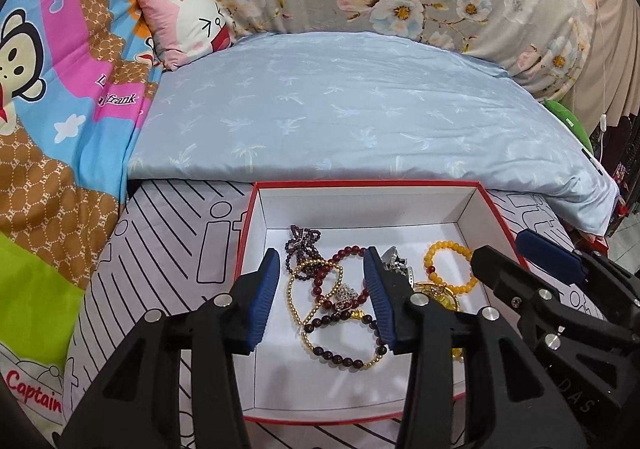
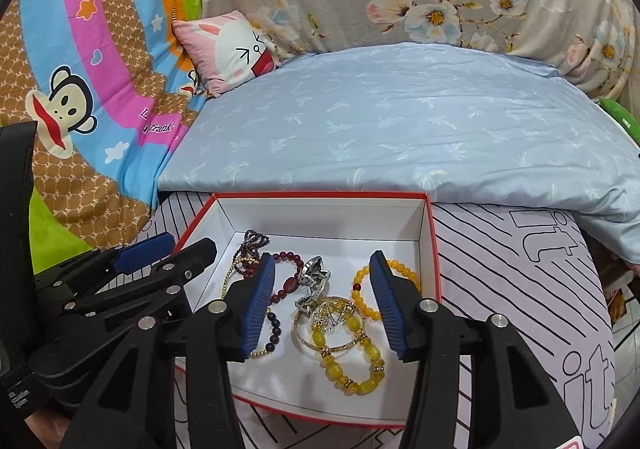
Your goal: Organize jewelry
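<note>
Red-rimmed box [image 1: 496, 217] lying lengthwise ahead of me, bracelets [image 1: 340, 313] heaped inside; I'm hovering left gripper [image 1: 322, 297], right gripper [image 2: 322, 301] above, both spread wide, holding nothing.

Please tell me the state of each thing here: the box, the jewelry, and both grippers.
Red box: open, no lid in view.
Jewelry: piled inside the box, partly tangled.
Yellow bead bracelet: flat on the box floor.
Left gripper: open, holding nothing.
Right gripper: open, holding nothing.
</note>
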